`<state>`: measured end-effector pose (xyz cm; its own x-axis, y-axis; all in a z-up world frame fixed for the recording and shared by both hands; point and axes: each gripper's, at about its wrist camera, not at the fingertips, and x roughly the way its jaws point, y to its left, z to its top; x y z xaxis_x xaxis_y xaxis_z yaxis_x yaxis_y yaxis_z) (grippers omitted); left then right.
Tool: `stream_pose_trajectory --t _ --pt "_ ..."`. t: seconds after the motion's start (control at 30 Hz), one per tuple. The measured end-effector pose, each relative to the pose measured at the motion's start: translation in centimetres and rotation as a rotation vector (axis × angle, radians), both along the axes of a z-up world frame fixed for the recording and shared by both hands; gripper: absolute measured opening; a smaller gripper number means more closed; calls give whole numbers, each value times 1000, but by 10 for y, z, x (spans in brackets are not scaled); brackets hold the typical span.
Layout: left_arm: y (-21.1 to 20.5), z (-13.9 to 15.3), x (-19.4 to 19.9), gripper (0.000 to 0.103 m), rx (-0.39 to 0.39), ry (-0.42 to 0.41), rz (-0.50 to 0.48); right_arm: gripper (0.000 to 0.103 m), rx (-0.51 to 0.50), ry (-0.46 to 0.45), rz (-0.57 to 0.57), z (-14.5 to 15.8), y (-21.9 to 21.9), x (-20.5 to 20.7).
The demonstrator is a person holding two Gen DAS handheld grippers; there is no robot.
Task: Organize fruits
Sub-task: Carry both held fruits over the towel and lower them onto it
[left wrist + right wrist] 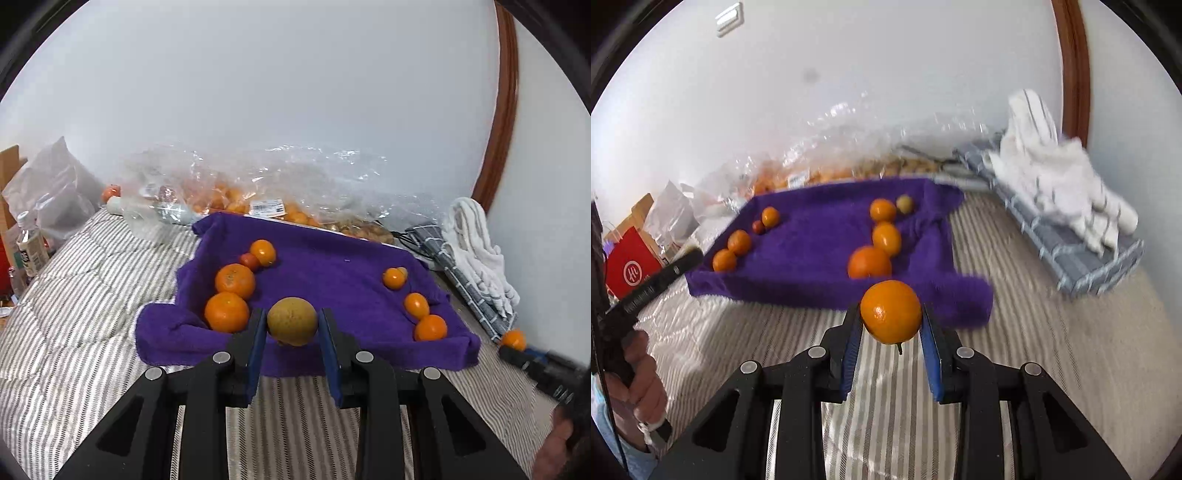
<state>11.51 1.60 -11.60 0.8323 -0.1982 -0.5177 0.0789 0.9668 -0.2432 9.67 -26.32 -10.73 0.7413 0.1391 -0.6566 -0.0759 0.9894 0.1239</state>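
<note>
The left gripper [291,325] has its blue-padded jaws closed on a yellowish-brown round fruit [292,320] with dull, pitted skin, held above the near edge of a purple towel [332,266]; the right gripper [891,319] grips a glossy orange mandarin [891,311] with a short dark stem hanging below, held over the striped bedcover [886,406] just short of the towel's near edge. The towel is plush and fuzzy, its edges turned up like a shallow tray. Along its left side lie two large mandarins [226,312] [235,281], a small red fruit [250,261] and a smaller orange one [263,252], touching in a line; along its right side lie three smooth oval orange fruits [430,328] [416,305] [394,278], with a small greenish one [905,204] beside the farthest. Behind the towel a crinkled clear plastic bag [266,192] with a printed label holds many more small orange fruits. A white knit cloth [476,243] lies on a folded grey checked cloth [458,280] to the right. The bedcover is quilted, with fine grey and white stripes. A person's hand [646,384] grasps the left gripper's black handle
</note>
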Motion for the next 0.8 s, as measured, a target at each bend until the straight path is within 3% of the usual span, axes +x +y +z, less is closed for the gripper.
stream_pose_trajectory --t 0.23,0.5,0.67,0.8 --pt "21 -7 10 27 -83 61 44 31 42 -51 -1 25 -7 24" --pt "40 25 12 27 -22 57 77 31 75 -10 -16 17 -13 72" --pt "41 48 30 27 1 53 72 31 80 -2 -10 18 -12 104" --pt "34 48 57 27 -16 43 77 32 70 -13 -13 20 -10 130"
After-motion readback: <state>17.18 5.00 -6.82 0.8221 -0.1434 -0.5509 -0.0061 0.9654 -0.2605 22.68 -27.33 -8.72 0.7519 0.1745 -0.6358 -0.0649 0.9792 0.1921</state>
